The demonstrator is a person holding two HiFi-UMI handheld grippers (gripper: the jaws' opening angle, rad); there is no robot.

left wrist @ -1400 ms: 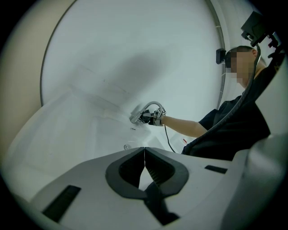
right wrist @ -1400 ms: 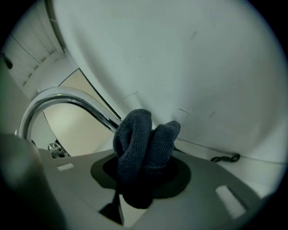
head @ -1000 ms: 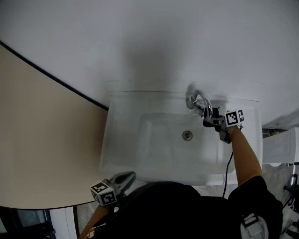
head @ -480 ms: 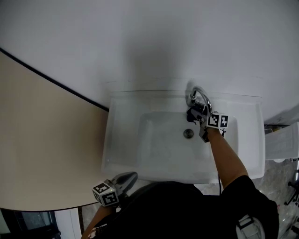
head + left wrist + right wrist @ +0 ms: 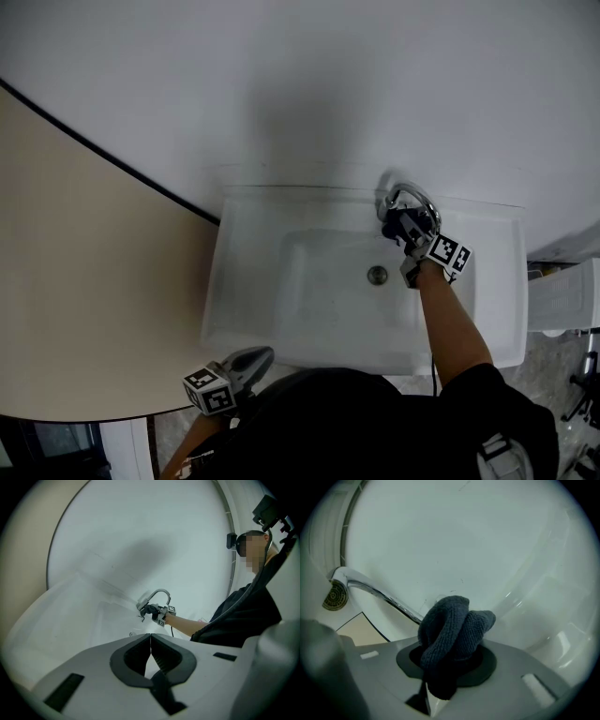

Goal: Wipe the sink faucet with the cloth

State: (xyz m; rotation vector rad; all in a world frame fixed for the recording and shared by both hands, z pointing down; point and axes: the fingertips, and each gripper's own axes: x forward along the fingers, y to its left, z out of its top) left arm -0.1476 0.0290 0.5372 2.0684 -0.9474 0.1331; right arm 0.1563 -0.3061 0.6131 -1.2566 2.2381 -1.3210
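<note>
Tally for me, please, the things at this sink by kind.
Sink: 1
Faucet: 1
Cloth: 1
Drain: 1
Claws: 2, left claw and right claw
Total: 6

Head view looks down; all views share the faucet (image 5: 370,589).

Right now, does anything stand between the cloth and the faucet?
Nothing visible does. The right gripper, whose jaws have just been closing, holds the cloth right beside the faucet, with no object between them. Whether they already touch I cannot tell.
</note>
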